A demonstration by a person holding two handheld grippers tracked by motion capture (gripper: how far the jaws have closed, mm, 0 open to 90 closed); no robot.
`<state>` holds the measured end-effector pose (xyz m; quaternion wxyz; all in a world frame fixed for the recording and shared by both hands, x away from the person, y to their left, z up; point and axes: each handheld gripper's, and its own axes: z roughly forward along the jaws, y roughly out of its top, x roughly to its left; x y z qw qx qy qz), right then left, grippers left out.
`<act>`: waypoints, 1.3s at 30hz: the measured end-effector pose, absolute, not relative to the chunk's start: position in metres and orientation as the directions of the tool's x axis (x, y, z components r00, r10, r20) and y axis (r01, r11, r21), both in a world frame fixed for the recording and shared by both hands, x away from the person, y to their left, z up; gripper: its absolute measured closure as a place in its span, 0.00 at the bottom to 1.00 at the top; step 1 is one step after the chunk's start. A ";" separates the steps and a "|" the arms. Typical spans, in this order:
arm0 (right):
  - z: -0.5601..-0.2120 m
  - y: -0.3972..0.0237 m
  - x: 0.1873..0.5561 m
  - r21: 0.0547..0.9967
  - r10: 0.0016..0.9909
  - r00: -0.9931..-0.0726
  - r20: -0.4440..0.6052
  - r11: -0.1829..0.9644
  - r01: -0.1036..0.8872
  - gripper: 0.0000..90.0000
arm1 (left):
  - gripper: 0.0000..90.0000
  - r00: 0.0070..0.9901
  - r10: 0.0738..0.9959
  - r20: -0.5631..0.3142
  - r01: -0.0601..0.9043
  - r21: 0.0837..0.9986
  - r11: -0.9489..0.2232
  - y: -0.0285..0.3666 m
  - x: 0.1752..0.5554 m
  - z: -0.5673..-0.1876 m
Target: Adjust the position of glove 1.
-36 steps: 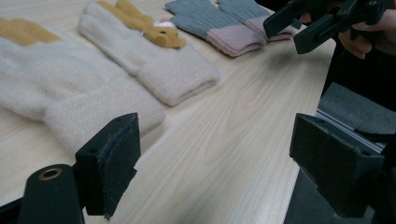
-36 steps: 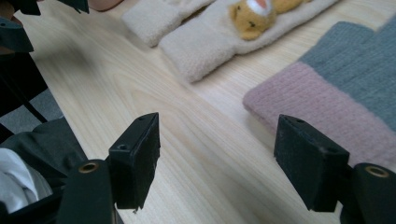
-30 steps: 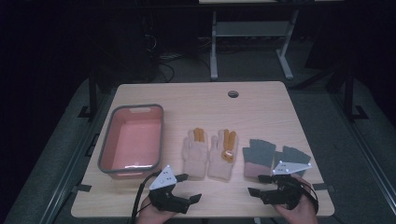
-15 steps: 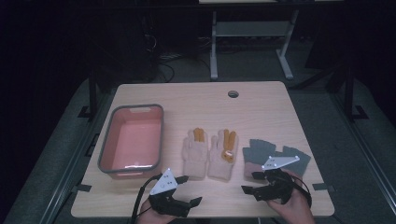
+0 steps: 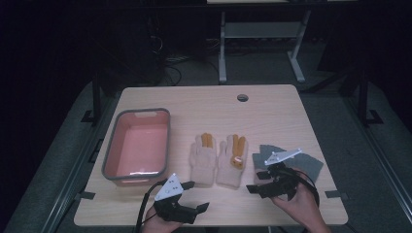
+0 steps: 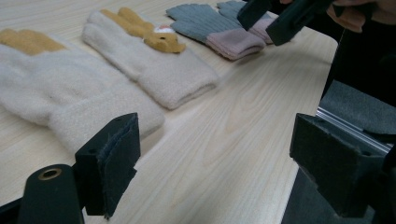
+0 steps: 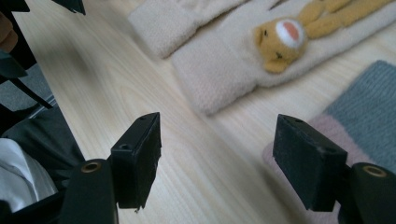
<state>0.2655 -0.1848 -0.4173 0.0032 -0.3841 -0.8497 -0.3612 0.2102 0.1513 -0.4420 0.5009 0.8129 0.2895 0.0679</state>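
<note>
The left gripper (image 5: 198, 195) sits at the near edge of the table (image 5: 272, 102), low over bare wood, with its 2 jaws spread wide and nothing between them. In the left gripper view the gap between the pads frames plain tabletop, and the cuff of the nearer cream glove (image 6: 70, 98) lies just beyond the left pad without touching it.

The right gripper (image 5: 255, 181) hovers near the front right of the table, jaws also wide apart and holding nothing. In the right gripper view the left pad hangs over bare wood, while the right pad stands over the pink cuff of a grey glove (image 7: 369, 107); whether it touches the cuff cannot be told.

2 cream gloves (image 5: 218, 160) lie side by side in the middle of the table, fingers pointing away from the person, each with orange-yellow trim; the right one carries a small bear face (image 7: 280, 42). The 2 grey gloves (image 5: 303, 162) lie just to their right, partly covered in the high view by the right gripper and its grey plate. A pink tub (image 5: 116, 145) with a grey rim stands well apart at the left of the table
</note>
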 end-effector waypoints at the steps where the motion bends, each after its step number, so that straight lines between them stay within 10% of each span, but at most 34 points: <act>1: -0.416 -0.184 0.267 0.608 0.653 -0.707 0.274 0.452 0.653 0.35 | 0.18 0.824 0.538 -0.180 0.402 0.854 -0.330 0.151 0.210 -0.442; 39: -0.390 -0.141 0.329 0.551 0.619 -0.758 0.204 0.568 0.612 0.33 | 0.17 0.823 0.544 -0.164 0.390 0.859 -0.331 0.151 0.210 -0.441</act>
